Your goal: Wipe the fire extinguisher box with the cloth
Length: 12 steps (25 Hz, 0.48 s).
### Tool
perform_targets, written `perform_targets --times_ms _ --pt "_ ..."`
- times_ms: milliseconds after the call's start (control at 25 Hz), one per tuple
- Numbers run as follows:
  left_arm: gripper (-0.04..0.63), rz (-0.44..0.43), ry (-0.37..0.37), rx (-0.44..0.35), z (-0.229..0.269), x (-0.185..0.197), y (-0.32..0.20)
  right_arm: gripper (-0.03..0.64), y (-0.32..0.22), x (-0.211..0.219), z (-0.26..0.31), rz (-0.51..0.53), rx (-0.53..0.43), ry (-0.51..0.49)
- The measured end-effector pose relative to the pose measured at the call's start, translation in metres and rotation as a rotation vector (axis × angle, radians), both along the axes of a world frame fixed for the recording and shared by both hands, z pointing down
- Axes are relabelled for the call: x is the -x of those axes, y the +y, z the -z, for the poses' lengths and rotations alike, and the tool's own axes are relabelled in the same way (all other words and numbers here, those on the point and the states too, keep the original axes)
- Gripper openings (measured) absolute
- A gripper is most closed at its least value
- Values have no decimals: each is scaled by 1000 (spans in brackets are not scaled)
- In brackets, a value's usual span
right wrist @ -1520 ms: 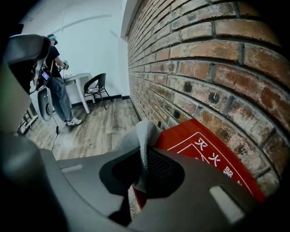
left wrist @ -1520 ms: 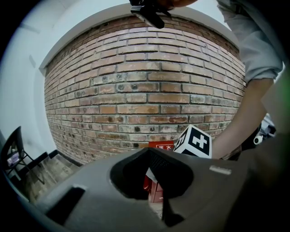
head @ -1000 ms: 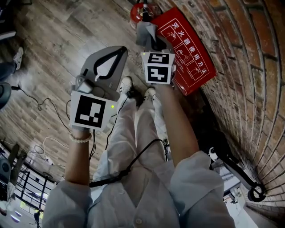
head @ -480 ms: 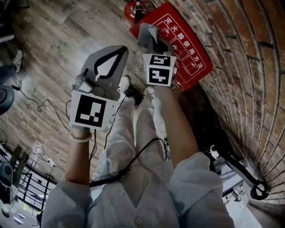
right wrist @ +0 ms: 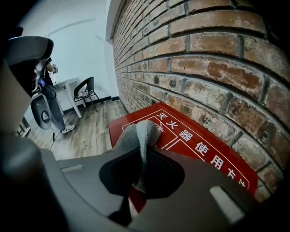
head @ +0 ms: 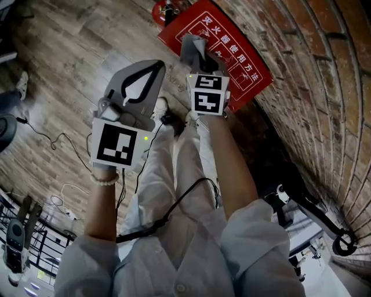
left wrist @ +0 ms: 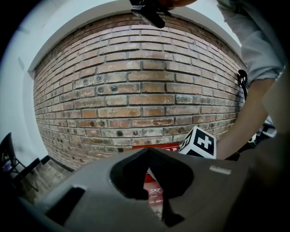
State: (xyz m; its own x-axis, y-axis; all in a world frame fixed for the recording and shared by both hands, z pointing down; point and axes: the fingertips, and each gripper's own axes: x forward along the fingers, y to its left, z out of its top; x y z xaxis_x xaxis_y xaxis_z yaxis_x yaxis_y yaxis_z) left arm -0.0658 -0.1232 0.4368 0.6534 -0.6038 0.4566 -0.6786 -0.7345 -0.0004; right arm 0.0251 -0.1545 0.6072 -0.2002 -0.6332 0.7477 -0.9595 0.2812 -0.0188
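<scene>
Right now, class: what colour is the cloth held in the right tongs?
Grey; the cloth shows best in the right gripper view.

In the head view your right gripper (head: 199, 57) and the cloth (head: 191, 44) hide part of the fire extinguisher box's (head: 246, 66) print, and the red extinguisher (head: 164, 10) is cut by the top edge. In the left gripper view your left gripper's (left wrist: 149, 156) body hides most of the box.
</scene>
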Motion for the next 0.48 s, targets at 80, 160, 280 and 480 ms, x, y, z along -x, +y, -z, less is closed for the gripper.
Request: perform_targets --times_ms 80,160,280,480 --pt "-3 -8 -1 0 0 -5 2 26 5 -6 0 -6 3 0" --pt "-3 -16 0 -2 1 -11 4 26 11 -13 0 -10 5 4" --pt "-3 -28 0 -3 3 -18 6 26 18 -22 0 -16 7 8" --pt "-3 -49 -3 -8 6 -31 11 26 31 -37 2 -34 8 8"
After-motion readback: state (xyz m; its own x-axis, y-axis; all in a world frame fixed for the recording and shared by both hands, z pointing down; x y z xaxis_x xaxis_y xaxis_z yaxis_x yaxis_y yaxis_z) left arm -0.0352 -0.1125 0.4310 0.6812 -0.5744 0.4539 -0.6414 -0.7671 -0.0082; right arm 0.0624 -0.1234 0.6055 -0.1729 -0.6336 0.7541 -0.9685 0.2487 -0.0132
